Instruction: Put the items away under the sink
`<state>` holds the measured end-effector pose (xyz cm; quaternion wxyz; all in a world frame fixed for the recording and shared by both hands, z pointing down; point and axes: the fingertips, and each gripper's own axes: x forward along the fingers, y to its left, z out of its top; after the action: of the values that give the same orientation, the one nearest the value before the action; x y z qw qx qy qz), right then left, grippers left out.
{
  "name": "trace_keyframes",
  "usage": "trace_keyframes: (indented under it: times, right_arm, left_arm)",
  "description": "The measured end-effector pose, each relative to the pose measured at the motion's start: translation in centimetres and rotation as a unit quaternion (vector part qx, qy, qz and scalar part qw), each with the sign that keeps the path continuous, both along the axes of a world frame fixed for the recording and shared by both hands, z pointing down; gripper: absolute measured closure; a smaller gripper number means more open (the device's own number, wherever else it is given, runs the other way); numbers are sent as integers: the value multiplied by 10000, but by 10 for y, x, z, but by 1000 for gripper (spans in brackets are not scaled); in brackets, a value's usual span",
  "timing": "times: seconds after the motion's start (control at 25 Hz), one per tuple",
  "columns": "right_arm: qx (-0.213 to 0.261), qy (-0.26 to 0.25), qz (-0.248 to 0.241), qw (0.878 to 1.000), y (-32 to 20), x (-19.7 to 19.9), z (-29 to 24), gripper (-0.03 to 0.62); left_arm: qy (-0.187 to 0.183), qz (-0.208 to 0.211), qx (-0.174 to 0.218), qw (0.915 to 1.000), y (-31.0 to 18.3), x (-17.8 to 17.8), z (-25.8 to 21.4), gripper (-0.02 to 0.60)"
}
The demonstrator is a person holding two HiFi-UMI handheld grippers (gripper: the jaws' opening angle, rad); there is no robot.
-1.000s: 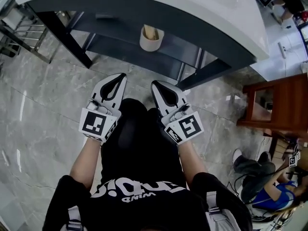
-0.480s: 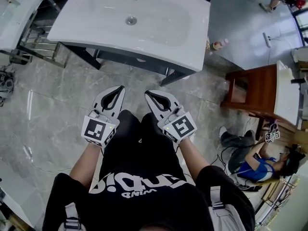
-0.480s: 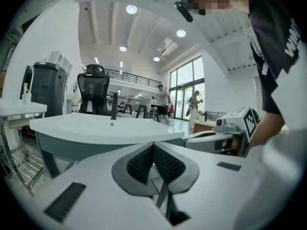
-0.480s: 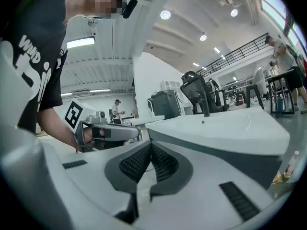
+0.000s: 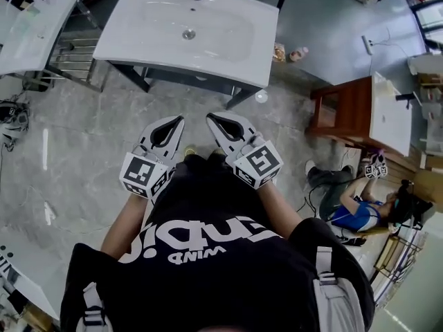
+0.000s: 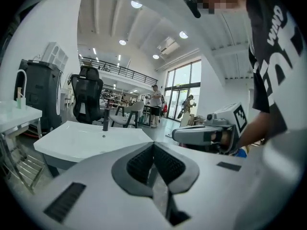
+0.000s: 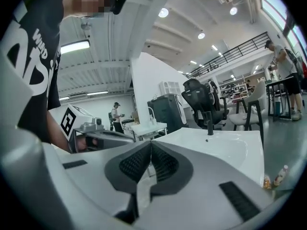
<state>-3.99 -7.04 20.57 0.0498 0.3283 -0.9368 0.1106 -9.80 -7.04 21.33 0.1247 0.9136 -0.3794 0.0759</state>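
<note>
While left gripper [image 5: 176, 122] and right gripper [image 5: 213, 120] hang clenched and empty short of the sink [image 5: 138, 40] front edge, step reads as between items; next move likely needs open jaws for the small bottles [image 5: 299, 52] on floor off its right edge

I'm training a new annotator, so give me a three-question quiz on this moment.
1. True or false: the left gripper holds an item.
2. The white sink is: A) ahead of both grippers, B) directly beneath them, C) out of view.
3. Fill in: the right gripper has its jaws ___.

Key: 1 false; 2 A; 3 shut.
</note>
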Motion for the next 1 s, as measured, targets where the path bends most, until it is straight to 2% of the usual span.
trace_keyframes:
  times: [0.4,0.68,0.84,1.0]
  right_arm:
    - [523,-87,8,9986,-14,25,-38,576]
    - [881,-108,11,9961,-11,44,-60,576]
    - [934,-140,-23,9955,-8,46,-61,576]
    - [1108,-134,0,9937,-9,45,-66,577]
  left_arm:
    - [133,102,407,9990,-10,16,-43,563]
    - [91,-37,709,9974,-12,20,-64,563]
    - [163,-171,819,9964,-10,19,-71,563]
    - [74,-223,923,9955,-8,24,-74,563]
